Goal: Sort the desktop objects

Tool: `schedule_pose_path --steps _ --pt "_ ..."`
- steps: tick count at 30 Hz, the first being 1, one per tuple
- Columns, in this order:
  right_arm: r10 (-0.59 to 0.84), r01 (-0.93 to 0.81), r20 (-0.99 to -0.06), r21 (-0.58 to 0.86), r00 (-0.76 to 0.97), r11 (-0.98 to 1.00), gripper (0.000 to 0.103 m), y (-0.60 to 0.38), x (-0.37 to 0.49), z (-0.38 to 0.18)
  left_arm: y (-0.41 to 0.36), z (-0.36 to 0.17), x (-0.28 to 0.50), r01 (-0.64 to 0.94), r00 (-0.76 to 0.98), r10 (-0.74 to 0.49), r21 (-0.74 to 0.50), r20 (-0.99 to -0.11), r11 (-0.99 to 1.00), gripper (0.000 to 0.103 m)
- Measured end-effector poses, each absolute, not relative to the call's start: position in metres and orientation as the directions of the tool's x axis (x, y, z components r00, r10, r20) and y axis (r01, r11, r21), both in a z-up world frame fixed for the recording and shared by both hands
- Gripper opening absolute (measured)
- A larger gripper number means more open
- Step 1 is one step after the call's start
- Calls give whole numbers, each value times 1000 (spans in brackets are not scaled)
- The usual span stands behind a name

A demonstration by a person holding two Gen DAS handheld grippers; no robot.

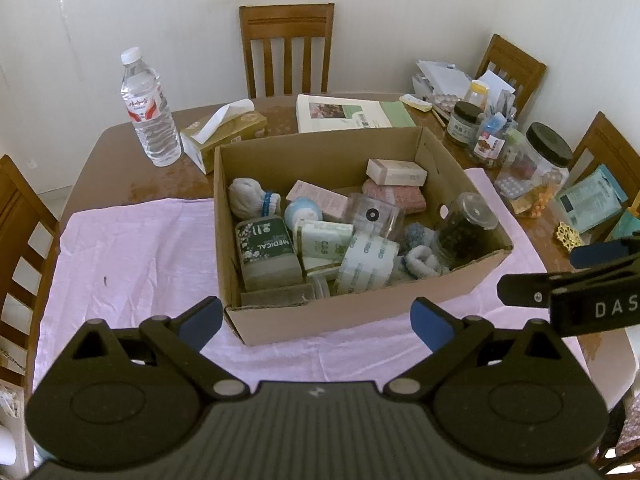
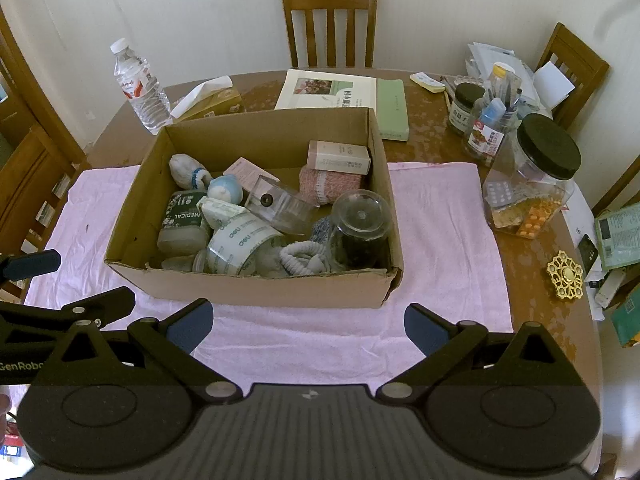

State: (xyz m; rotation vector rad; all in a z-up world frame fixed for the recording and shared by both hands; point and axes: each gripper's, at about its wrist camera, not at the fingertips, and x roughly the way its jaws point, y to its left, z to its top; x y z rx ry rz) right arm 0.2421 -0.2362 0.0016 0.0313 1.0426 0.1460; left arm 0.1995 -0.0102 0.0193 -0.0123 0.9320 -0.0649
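An open cardboard box [image 1: 344, 316] [image 2: 256, 284] stands on a pink cloth [image 1: 132, 248] [image 2: 436, 232]. Inside lie a green "MEDICAL" bottle [image 1: 266, 246] [image 2: 182, 216], a tape roll [image 1: 366, 260] [image 2: 240, 246], a dark-filled clear jar [image 1: 464, 228] [image 2: 360, 232], rolled socks [image 1: 252, 198] [image 2: 186, 172], small cartons [image 1: 396, 172] [image 2: 338, 156] and a pink knit piece [image 2: 332, 186]. My left gripper [image 1: 316, 322] is open and empty in front of the box; it also shows at the left of the right wrist view [image 2: 80, 280]. My right gripper [image 2: 308, 326] is open and empty, also before the box.
On the brown table [image 1: 120, 160] stand a water bottle [image 1: 148, 112] [image 2: 138, 86], a tissue box [image 1: 224, 128] [image 2: 208, 100], a book [image 1: 352, 114] [image 2: 344, 96], several jars [image 1: 536, 168] [image 2: 532, 176] and a gold ornament [image 2: 566, 276]. Wooden chairs [image 1: 286, 48] [image 2: 328, 20] surround it.
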Motion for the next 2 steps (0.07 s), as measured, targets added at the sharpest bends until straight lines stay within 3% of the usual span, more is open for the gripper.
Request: schedule_pose_path --steps 2 --pt "136 -104 -858 96 496 990 103 -237 241 1 -11 19 200 52 593 -61 -37 -803 998 100"
